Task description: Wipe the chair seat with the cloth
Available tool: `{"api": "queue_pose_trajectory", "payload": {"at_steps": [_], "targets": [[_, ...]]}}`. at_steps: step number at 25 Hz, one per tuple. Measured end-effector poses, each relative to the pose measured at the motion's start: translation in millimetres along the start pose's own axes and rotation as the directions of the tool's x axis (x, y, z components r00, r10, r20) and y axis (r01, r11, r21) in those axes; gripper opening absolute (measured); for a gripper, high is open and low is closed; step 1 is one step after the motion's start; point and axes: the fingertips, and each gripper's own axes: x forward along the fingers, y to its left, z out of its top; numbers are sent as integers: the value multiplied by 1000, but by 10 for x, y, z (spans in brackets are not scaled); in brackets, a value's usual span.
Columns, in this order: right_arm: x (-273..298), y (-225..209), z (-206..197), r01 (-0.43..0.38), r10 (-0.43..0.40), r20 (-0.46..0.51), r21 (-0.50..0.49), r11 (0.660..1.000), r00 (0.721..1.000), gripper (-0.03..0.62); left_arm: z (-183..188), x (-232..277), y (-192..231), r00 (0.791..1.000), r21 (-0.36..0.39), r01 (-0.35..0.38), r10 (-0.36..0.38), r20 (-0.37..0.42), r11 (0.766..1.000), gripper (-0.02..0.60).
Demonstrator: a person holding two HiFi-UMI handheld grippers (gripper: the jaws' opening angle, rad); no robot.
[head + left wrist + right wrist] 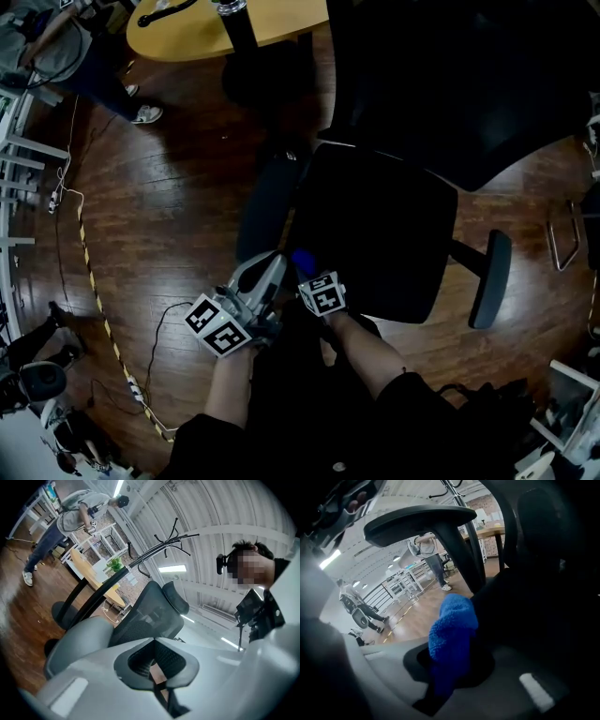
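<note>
- The right gripper (440, 686) is seen with its jaws closed on a blue cloth (452, 625), which is pinched between them and stands up in a fluffy bunch past the tips.
- The left gripper (158, 684) is seen with its jaws brought together, and nothing is held between them.
- In the head view, the two grippers are held side by side close to the person's body, each in one hand, the left one just beside the right.
- The cloth is found at the near left corner of the black chair seat (375, 234); whether it is pressed onto the seat cannot be told.
- The left armrest (267, 202) is seen just beyond the grippers, and the same armrest arches over the cloth in the right gripper view.
- The right armrest (489, 277) is set at the far side of the seat, and the dark backrest (450, 84) rises behind it.
- The chair is stood on a dark wooden floor (169, 216), across which a yellow and black striped line (94, 281) is run.
- A round wooden table (197, 28) is seen beyond the chair, with a standing person (75, 56) beside it.
</note>
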Motion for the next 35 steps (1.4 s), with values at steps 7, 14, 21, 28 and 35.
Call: {"api": "queue_pose_trajectory", "payload": {"at_steps": [7,14,21,28,35], "targets": [[-368,-586,-463,143,-142,-18,87,986,990,35,-95,249,-82,996,8,77,-77,-54,997,-3],[-1253,-1701,-1142,358,-349,-82,220,907,934,35,-185,893,-265,975,-10,186,-186,-125,982,-3],[-2069,-2350,-1529,485,-476,-110,307,819,873,35,-415,1292,-496,949,-26,247,-247,-196,969,-3],[-2195,-2441,-1507,521,-532,-79,360,773,843,35,-464,1385,-568,944,-45,261,-264,-198,964,-3],[-1654,-2867,-142,447,-506,89,356,821,858,35,-321,1311,-343,962,-69,228,-235,-142,971,-3]]}}
